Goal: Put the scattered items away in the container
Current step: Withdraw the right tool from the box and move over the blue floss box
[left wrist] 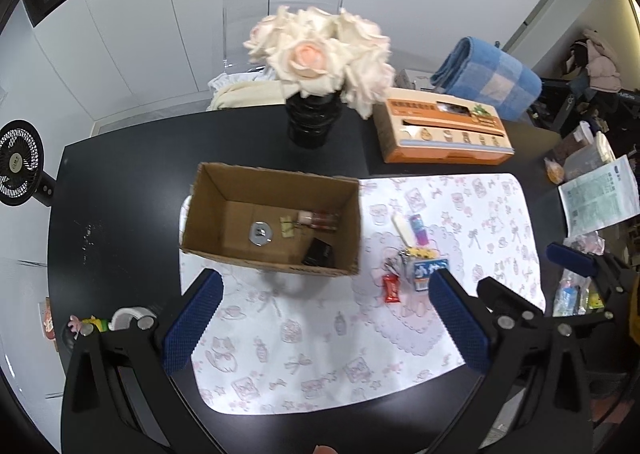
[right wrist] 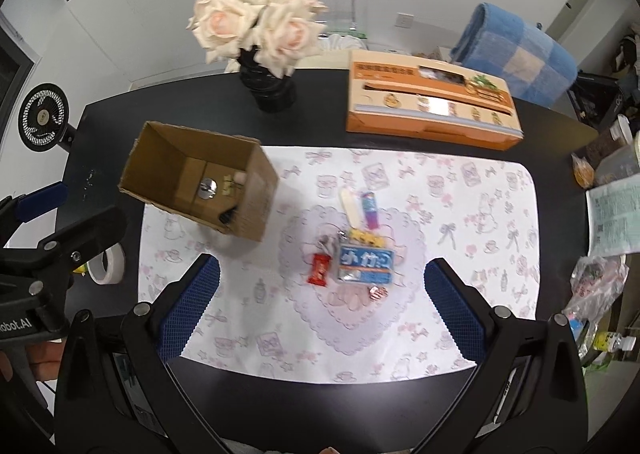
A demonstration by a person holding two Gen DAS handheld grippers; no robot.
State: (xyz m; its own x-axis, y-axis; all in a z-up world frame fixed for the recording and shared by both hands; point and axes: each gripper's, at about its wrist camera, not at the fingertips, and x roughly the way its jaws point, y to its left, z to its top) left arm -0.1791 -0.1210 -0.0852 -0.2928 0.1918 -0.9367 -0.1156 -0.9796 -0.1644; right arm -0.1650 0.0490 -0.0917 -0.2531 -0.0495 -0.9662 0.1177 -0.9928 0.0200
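Both tongs, left [left wrist: 326,316] and right [right wrist: 322,304], gape empty; the cardboard box [left wrist: 276,250] lies lengthwise left-to-right, mouth upward.

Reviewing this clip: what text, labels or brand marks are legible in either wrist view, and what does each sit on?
"obot.AI", cut off at the frame edge: white print on the left gripper body, seen in the right wrist view.
Large white characters on the small blue packet on the patterned mat: too stylised to read surely.
Orange cardboard box: printed lines too blurred.
Folded printed leaflet: too small.
Black fan hub label: unreadable.
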